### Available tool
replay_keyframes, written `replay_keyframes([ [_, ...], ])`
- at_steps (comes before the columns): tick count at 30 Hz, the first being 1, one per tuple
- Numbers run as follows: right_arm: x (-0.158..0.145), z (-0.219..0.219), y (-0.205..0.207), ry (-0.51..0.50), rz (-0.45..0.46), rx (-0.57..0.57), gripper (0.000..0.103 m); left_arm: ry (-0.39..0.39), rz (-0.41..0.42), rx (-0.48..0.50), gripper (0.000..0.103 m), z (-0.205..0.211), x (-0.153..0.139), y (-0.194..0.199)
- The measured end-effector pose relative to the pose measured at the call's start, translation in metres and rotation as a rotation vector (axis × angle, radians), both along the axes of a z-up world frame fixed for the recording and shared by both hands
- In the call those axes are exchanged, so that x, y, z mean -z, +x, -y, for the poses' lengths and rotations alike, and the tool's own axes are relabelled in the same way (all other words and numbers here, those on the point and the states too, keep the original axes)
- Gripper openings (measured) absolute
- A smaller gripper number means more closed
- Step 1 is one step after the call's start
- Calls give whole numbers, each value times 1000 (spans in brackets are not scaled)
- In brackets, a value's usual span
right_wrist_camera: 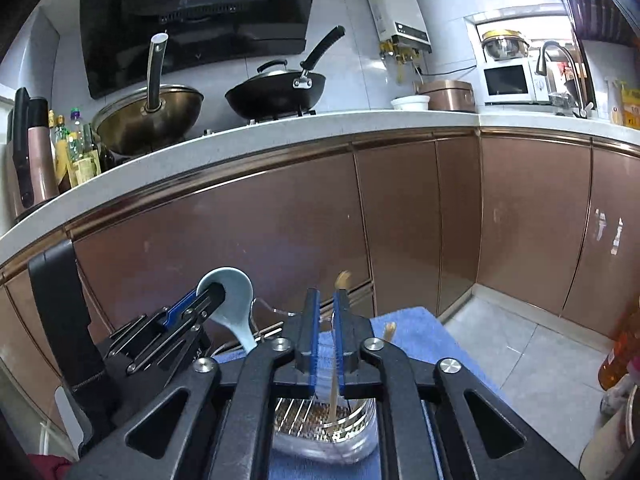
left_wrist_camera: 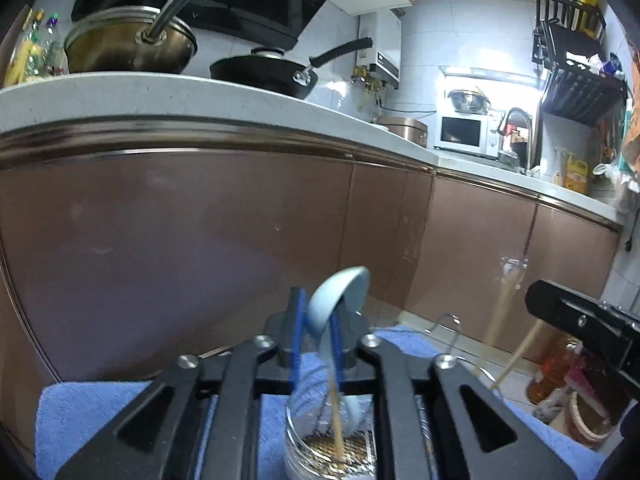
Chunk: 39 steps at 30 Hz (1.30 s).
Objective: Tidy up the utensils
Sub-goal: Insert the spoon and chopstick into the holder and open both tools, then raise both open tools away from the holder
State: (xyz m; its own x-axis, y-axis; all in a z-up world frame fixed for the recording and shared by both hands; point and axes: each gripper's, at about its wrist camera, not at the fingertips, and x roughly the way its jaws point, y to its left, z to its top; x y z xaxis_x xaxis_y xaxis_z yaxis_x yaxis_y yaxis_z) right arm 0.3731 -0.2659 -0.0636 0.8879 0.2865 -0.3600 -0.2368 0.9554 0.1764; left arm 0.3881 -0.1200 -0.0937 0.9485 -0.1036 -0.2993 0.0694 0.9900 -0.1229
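Your left gripper [left_wrist_camera: 316, 312] has the pale blue spoon [left_wrist_camera: 340, 300] between narrowly parted jaws, handle down in the clear holder [left_wrist_camera: 332, 444] on the blue cloth [left_wrist_camera: 100, 412]. Your right gripper [right_wrist_camera: 325, 320], nearly closed, guides a chopstick [right_wrist_camera: 334, 396] into its own holder [right_wrist_camera: 324, 424].

The left claw [left_wrist_camera: 318, 330] has a pale blue spoon [left_wrist_camera: 338, 300] between its blue pads. Below stands a clear container [left_wrist_camera: 296, 432] on a blue towel [left_wrist_camera: 100, 412]. A wooden chopstick [left_wrist_camera: 337, 416] stands in the container.

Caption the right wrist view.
Right gripper over clear jar, chopstick between its fingers; pale blue spoon at left gripper.
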Motion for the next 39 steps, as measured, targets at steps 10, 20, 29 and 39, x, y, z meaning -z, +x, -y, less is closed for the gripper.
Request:
replay_keyframes([
  [10, -35, 15, -50, 2, 35, 42, 24, 4, 10, 41, 39, -11, -38, -45],
  [20, -90, 39, -140, 10, 109, 83, 28, 63, 63, 21, 48, -45, -109, -134],
  [29, -130, 38, -228, 7, 188, 77, 37, 34, 110, -40, 60, -100, -152, -229],
  [39, -147, 32, -302, 10, 240, 32, 37, 9, 17, -27, 60, -132, -154, -295],
])
